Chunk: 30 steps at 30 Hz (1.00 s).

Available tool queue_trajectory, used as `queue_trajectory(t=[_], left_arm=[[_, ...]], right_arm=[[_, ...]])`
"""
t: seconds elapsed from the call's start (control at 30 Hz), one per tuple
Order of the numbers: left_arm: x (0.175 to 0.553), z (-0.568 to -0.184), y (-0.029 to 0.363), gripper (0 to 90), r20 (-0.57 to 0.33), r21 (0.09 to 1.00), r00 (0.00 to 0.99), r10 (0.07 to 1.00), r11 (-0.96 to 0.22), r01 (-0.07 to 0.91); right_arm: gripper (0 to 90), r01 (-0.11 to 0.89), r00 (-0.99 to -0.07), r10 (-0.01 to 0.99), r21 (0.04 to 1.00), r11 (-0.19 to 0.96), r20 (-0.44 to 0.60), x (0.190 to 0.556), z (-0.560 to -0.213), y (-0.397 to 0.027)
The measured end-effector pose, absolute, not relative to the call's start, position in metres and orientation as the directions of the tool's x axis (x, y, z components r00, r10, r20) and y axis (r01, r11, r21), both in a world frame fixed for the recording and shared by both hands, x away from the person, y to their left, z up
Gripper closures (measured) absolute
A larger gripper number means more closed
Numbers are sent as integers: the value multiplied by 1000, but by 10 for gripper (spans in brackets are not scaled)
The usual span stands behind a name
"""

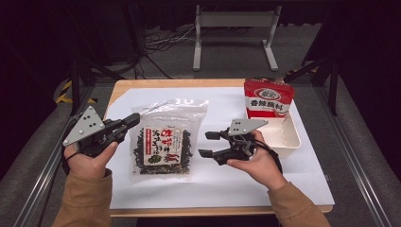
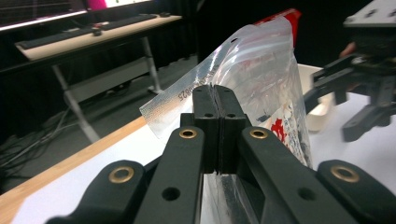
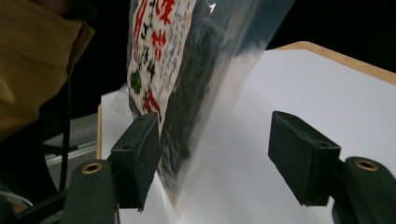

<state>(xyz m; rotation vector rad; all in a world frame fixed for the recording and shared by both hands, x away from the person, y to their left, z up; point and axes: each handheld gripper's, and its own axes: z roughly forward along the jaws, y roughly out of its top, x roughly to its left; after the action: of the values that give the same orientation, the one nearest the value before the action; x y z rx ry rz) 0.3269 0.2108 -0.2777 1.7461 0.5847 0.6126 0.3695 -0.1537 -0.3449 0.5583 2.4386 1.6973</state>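
A clear bag [image 1: 163, 142] of dark dried seaweed sat left of centre in the high view, on the white sheet [image 1: 227, 184] that covered the table [image 1: 189, 84]. The left gripper [image 1: 134, 120], entering from the lower left of the frame, had its jaws pressed together on the bag's upper left edge. In the left gripper view the bag [image 2: 261, 88] rose from the middle of the frame toward the upper right, its sealed top strip pinched between the closed jaws of the left gripper [image 2: 216, 100]. The right gripper [image 1: 208, 144], right of centre in the high view, pointed left at the bag's right edge with its jaws spread and nothing between the pads. In the right gripper view the bag [image 3: 173, 60] hung in the upper left, its lower part just behind the left-hand jaw, while the right gripper [image 3: 219, 156] stood wide apart, the gap showing bare sheet. Whether that jaw touched the plastic could not be told. A white tray [image 1: 288, 139] lay in the right half of the high view, with a red packet [image 1: 267, 98] standing at its far end.
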Motion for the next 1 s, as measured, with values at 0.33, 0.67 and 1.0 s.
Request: queue_trajectory(t=[0.33,0.67,1.0], left_arm=[[325,-277,196,895,88,974,779,620,-217,63],[322,-276,194,894,81,977,789,609,-204,56],[323,-276,196,892,67,981,795,603,-184,57]], right_arm=[[391,284,-930,306,928,241,205,375,-351,-131],[707,264,-949,237,932,247,206,374,-344,-134],[752,235,-959,220,938,255,181,371,-337,-137]])
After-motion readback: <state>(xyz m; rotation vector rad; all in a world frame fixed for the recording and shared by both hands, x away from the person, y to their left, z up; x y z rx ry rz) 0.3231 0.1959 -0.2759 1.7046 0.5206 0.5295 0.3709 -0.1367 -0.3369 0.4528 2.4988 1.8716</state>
